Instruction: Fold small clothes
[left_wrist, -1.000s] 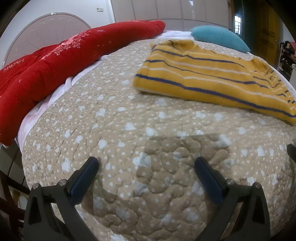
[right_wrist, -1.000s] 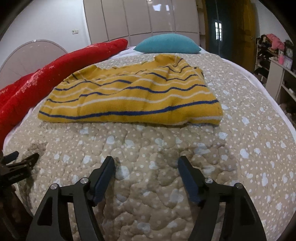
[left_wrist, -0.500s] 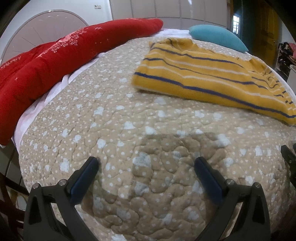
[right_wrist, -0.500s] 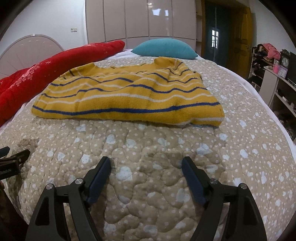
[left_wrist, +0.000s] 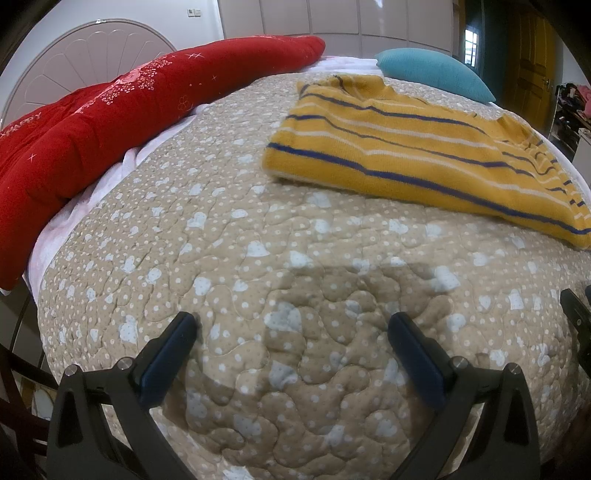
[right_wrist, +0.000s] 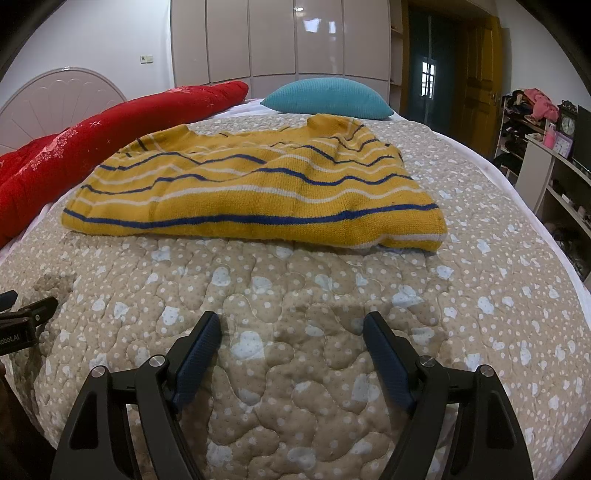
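A yellow knit sweater with blue and white stripes lies folded flat on the beige quilted bed; in the left wrist view the sweater sits at the upper right. My left gripper is open and empty, low over the quilt, well short of the sweater. My right gripper is open and empty, over the quilt in front of the sweater's near edge. The left gripper also shows at the left edge of the right wrist view.
A long red cushion runs along the left side of the bed. A teal pillow lies behind the sweater. The beige quilt covers the bed. Shelves with clutter stand at the right.
Both grippers have drawn back and lifted slightly, so the sweater sits a bit farther off. Both stay open and empty.
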